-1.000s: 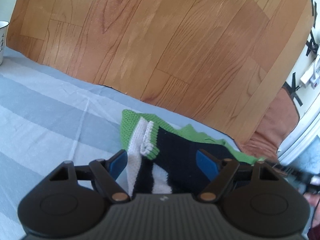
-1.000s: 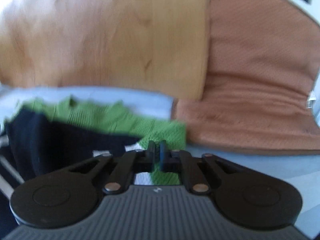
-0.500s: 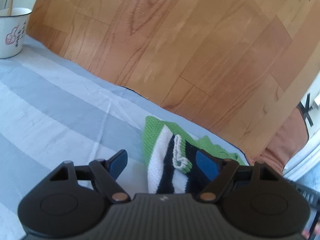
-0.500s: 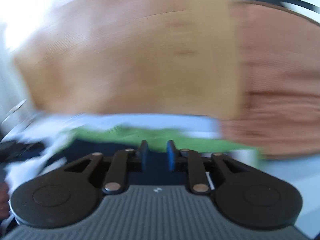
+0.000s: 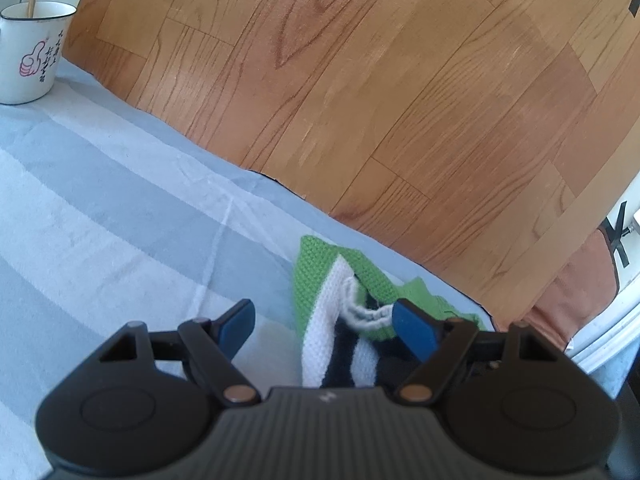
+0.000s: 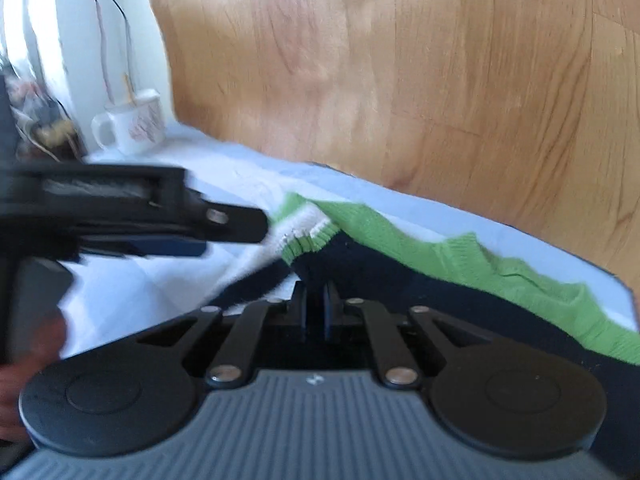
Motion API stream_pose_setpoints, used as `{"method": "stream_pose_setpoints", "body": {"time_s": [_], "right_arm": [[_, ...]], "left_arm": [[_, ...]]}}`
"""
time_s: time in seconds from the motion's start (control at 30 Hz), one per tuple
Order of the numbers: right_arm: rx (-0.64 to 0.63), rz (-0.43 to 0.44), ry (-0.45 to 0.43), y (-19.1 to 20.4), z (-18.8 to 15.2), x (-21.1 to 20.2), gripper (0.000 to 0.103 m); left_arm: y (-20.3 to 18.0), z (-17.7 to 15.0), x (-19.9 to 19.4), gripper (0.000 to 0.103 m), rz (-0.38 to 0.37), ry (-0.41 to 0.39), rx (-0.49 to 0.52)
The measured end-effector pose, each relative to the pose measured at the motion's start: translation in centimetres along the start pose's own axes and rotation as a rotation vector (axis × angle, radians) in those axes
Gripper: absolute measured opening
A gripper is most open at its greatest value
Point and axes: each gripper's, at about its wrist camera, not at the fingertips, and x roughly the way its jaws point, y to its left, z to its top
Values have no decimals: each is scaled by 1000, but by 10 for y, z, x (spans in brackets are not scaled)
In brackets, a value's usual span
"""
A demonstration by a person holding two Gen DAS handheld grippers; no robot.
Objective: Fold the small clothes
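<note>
A small knitted sweater (image 5: 320, 292) in green, white and navy lies on the blue-grey striped cloth (image 5: 100, 232); its striped sleeve end sits between my left fingers. My left gripper (image 5: 326, 322) is open, blue pads wide apart around that sleeve. In the right wrist view the sweater (image 6: 460, 264) spreads to the right, navy body with green edge. My right gripper (image 6: 316, 300) has its jaws nearly together with navy knit between them. The left gripper (image 6: 168, 220) shows blurred at the left of that view.
A white enamel mug (image 5: 30, 52) with a stick in it stands at the far left of the cloth, also in the right wrist view (image 6: 132, 122). A wood-grain board (image 5: 360, 80) backs the cloth. A brown cushion (image 5: 576, 284) lies at right.
My left gripper drew back leftward, so less sweater shows between its fingers and the mug came into view. My right gripper swung left along the sweater; its jaws parted slightly and now sit on navy knit.
</note>
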Motion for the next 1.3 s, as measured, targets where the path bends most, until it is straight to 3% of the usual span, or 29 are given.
{"method": "stream_pose_setpoints", "body": {"time_s": [0.13, 0.2, 0.3, 0.43, 0.53, 0.63, 0.7, 0.87, 0.97, 1.03, 1.1, 1.17, 1.3], "right_arm": [[-31, -6, 36, 7, -7, 5, 15], [19, -4, 40, 1, -4, -5, 25], [93, 15, -33, -11, -12, -39, 33], [238, -37, -72, -40, -46, -87, 34], [379, -158, -15, -78, -77, -111, 48], [521, -139, -43, -101, -103, -147, 45], [556, -176, -61, -98, -115, -173, 49], [562, -125, -163, -70, -150, -236, 52], [552, -119, -127, -56, -174, -245, 56], [529, -173, -87, -53, -192, -245, 53], [524, -213, -122, -53, -199, -257, 34], [548, -277, -140, -51, -201, -274, 42], [538, -238, -206, -44, -209, -304, 45]], "left_arm": [[-4, -3, 1, 78, 5, 6, 28], [-7, -4, 0, 78, -1, 2, 43], [-15, -7, -3, 78, -6, -9, 91], [-28, -16, 2, 78, 1, 18, 165], [-34, -25, 18, 78, 65, 79, 228], [-46, -35, 22, 80, 116, 57, 325], [-47, -37, 23, 80, 118, 55, 336], [-45, -37, 21, 80, 106, 46, 315], [-44, -37, 21, 80, 103, 38, 308], [-44, -36, 19, 80, 118, 43, 298], [-46, -38, 8, 80, 147, 60, 294], [-47, -44, -20, 80, 91, 62, 300], [-44, -65, -97, 81, 19, 40, 369]]}}
